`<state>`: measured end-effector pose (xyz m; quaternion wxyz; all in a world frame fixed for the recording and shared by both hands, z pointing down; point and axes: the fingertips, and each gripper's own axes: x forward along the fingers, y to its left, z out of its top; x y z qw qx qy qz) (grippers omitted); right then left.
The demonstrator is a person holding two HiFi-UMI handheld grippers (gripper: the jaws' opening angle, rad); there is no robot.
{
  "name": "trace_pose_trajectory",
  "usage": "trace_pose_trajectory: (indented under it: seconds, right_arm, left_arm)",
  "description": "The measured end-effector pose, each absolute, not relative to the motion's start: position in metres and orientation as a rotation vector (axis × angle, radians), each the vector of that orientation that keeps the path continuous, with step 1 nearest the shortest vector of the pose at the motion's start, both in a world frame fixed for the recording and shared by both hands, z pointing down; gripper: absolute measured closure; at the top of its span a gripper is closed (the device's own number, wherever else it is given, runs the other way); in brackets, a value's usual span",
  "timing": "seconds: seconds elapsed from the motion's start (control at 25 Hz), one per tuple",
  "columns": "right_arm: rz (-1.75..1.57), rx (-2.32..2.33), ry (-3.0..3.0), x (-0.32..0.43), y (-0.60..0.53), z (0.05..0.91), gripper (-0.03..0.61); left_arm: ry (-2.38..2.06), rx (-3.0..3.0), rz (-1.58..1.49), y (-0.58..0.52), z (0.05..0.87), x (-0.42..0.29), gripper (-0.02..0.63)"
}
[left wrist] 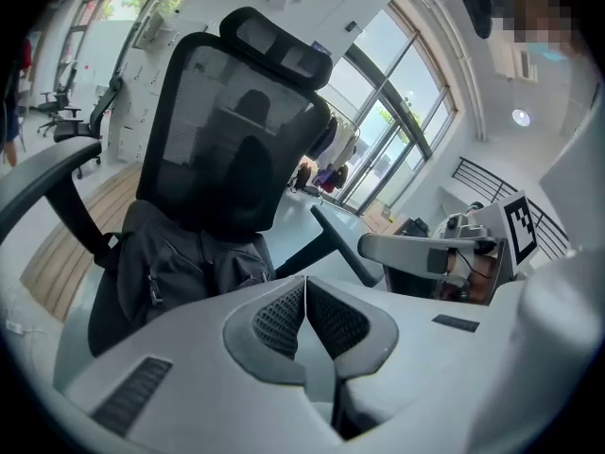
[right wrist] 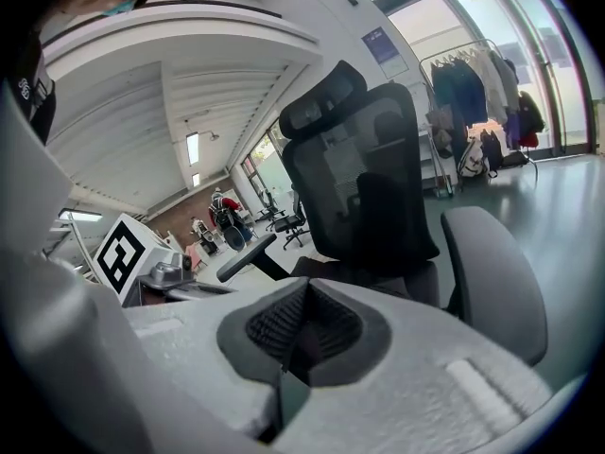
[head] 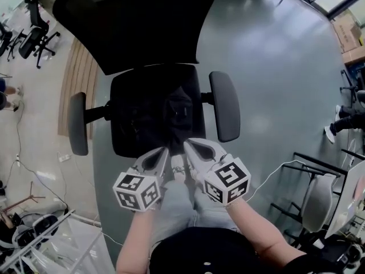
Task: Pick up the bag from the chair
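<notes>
A black bag [head: 162,112] lies on the seat of a black office chair [head: 137,21], hard to tell from the dark seat in the head view. In the left gripper view the bag [left wrist: 175,263] is a dark grey backpack leaning against the mesh backrest [left wrist: 236,130]. My left gripper [head: 164,152] hovers at the seat's front edge, shut with nothing between its pads [left wrist: 284,315]. My right gripper [head: 190,145] is beside it, also shut and empty. Neither touches the bag. In the right gripper view the chair [right wrist: 364,183] stands straight ahead.
The chair's padded armrests [head: 224,104] [head: 77,123] flank the seat. Other office chairs [head: 34,33] stand at the far left, and a metal frame [head: 319,181] with a white cable stands at the right. A person's feet [head: 342,121] show at the right edge.
</notes>
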<state>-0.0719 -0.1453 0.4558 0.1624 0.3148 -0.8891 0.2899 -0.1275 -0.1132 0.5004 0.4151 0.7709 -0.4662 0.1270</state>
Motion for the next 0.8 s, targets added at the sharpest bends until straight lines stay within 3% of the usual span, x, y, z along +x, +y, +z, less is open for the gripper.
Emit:
trace_pose_trajectory:
  seconds: [0.8]
  right_arm:
    - [0.974,1.054,-2.338,-0.054,-0.152,0.596,0.58]
  left_arm:
    - [-1.051,1.837,0.27,-0.134,0.626,-0.126,0.594]
